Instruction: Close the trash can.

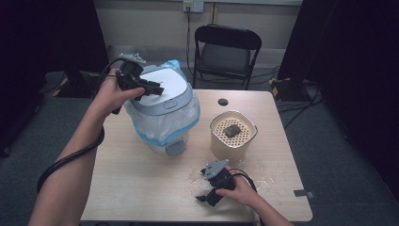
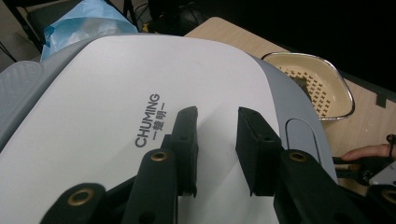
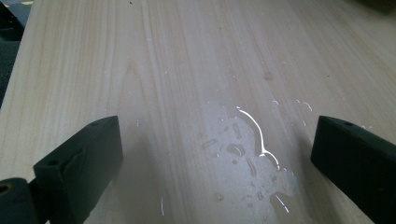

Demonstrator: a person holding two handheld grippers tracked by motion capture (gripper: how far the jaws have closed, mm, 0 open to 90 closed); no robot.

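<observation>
Pale wood is making up the worktop [image 1: 141, 188], and it is carrying everything the work is turning on. Largest on it is the white lidded bin [image 1: 162, 110], standing at the far left with a clear and blue liner bag [image 1: 181, 123] bulging out from under its lid; the lid is lying down flat over the bag, so closing the bin is looking like the step now in hand, or just finishing. On that lid the left gripper [image 1: 155, 88] is resting, its jaws drawn in close with a narrow gap between them and nothing in it, their tips seeming to be pressing on the white surface beside the printed brand name. To the right of the bin a cream strainer basket [image 1: 233, 134] is sitting with a small dark lump [image 1: 232, 130] on its perforated insert, which I judge is waiting to be emptied or put away. Near the front edge the right gripper [image 1: 205, 198] is idling low over the wood, jaws spread wide and holding nothing. Smallest of all, a puddle and scattered drops of water [image 3: 252, 154] are glistening between those jaws, so wiping is probably remaining.
</observation>
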